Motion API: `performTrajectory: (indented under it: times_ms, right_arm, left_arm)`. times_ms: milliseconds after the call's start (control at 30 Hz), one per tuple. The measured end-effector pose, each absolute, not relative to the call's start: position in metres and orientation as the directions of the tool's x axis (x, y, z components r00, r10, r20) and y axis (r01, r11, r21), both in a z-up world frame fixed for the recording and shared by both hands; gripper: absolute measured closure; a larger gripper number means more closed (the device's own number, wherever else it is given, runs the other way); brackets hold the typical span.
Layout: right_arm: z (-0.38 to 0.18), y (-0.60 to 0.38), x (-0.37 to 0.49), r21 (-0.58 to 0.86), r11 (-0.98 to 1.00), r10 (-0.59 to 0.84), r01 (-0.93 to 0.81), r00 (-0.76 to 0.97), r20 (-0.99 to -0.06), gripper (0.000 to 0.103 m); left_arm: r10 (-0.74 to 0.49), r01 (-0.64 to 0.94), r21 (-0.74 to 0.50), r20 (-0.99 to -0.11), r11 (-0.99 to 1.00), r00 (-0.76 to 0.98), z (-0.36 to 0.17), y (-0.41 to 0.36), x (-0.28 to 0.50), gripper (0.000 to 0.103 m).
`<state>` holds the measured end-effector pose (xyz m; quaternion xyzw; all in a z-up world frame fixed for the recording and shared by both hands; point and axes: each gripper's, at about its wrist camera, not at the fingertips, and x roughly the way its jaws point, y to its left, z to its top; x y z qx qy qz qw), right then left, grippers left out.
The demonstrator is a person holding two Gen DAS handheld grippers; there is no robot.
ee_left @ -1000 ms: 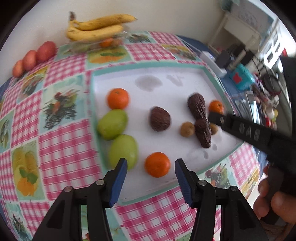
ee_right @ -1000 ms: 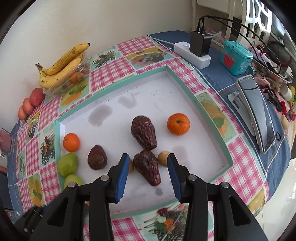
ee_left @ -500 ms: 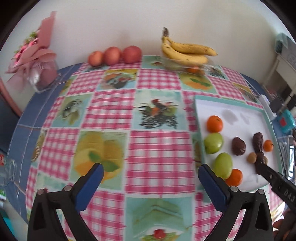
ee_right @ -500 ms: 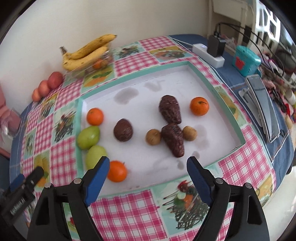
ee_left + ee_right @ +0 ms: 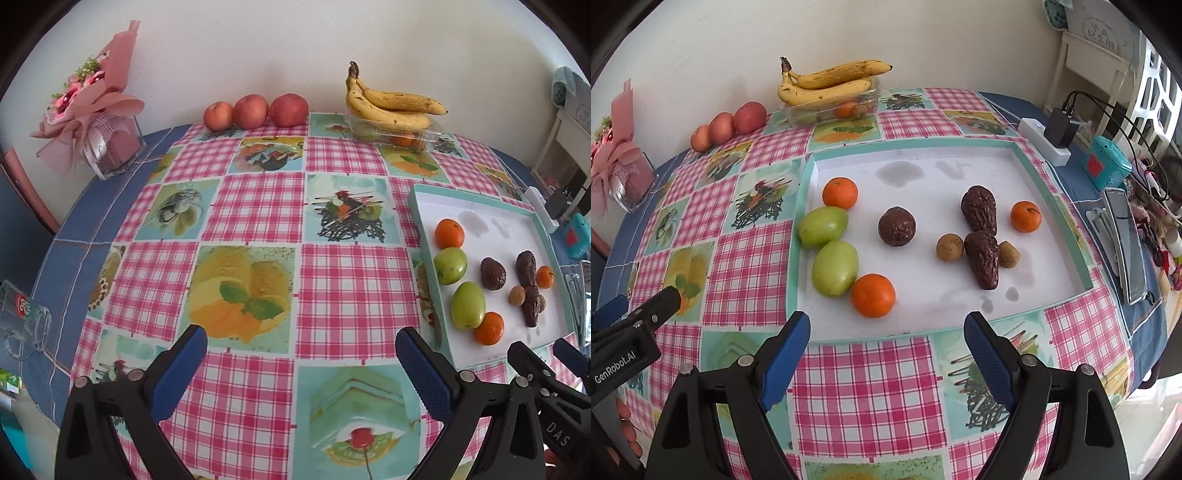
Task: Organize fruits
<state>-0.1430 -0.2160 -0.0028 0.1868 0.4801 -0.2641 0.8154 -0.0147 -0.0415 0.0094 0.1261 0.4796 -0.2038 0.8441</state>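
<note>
Worktop (image 5: 871, 387) under checked cloth. White tray (image 5: 960, 173) at centre-right holds the loose fruit: two green fruits (image 5: 834, 267) at its left edge, three oranges (image 5: 873, 295), three dark wrinkled fruits (image 5: 897, 226), two small brown ones (image 5: 949, 247). Left claw (image 5: 301, 369) spread wide, empty, over cloth left of tray. Right claw (image 5: 886, 354) spread wide, empty, near tray's near edge.

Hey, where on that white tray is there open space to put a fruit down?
On the white tray, the far strip behind the round brown fruit is bare apart from stains, as is the near right corner. The left edge is crowded: two green fruits and two oranges bunch together there.
</note>
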Motion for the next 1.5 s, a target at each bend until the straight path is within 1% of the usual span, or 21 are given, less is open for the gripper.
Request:
performTrajectory:
  times_ms: [100, 233, 367, 433, 500, 533, 633, 1000, 1500]
  right_arm:
    - [-0.001, -0.217, -0.145, 0.053, 0.785, -0.258, 0.618, 0.403, -0.878, 0.017]
    - [-0.001, -0.219, -0.146, 0.064, 0.776, -0.255, 0.627, 0.405, -0.878, 0.017]
    - [0.0, -0.219, -0.146, 0.068, 0.778, -0.253, 0.625, 0.411, -0.876, 0.017]
    - [0.0, -0.219, -0.146, 0.07, 0.778, -0.252, 0.624, 0.412, -0.875, 0.017]
    - [0.0, -0.219, -0.146, 0.072, 0.779, -0.25, 0.623, 0.414, -0.875, 0.017]
    - [0.0, -0.219, -0.146, 0.073, 0.779, -0.25, 0.623, 0.415, -0.875, 0.017]
    - [0.001, -0.219, -0.145, 0.075, 0.78, -0.25, 0.621, 0.419, -0.873, 0.017]
    - [0.002, -0.216, -0.142, 0.074, 0.789, -0.244, 0.61, 0.421, -0.874, 0.017]
    - [0.002, -0.216, -0.142, 0.076, 0.787, -0.243, 0.612, 0.421, -0.874, 0.017]
  left_arm:
    - [-0.208, 0.448, 0.029, -0.858, 0.894, 0.47, 0.012, -0.034, -0.016, 0.0]
    - [-0.157, 0.429, 0.094, -0.843, 0.899, 0.514, 0.015, -0.03, -0.019, 0.0]
    - [-0.152, 0.433, 0.097, -0.85, 0.896, 0.505, 0.014, -0.03, -0.022, 0.0]
    - [-0.114, 0.416, 0.13, -0.851, 0.9, 0.512, 0.013, -0.03, -0.023, 0.0]
    - [-0.049, 0.39, 0.194, -0.845, 0.9, 0.533, 0.012, -0.031, -0.024, 0.0]
    - [-0.04, 0.387, 0.202, -0.844, 0.9, 0.535, 0.011, -0.031, -0.025, 0.0]
    - [-0.052, 0.394, 0.183, -0.855, 0.901, 0.516, 0.01, -0.029, -0.024, 0.0]
    - [-0.034, 0.404, 0.188, -0.875, 0.895, 0.483, 0.002, -0.031, -0.021, 0.0]
    - [-0.027, 0.407, 0.194, -0.878, 0.893, 0.478, 0.0, -0.031, -0.019, 0.0]
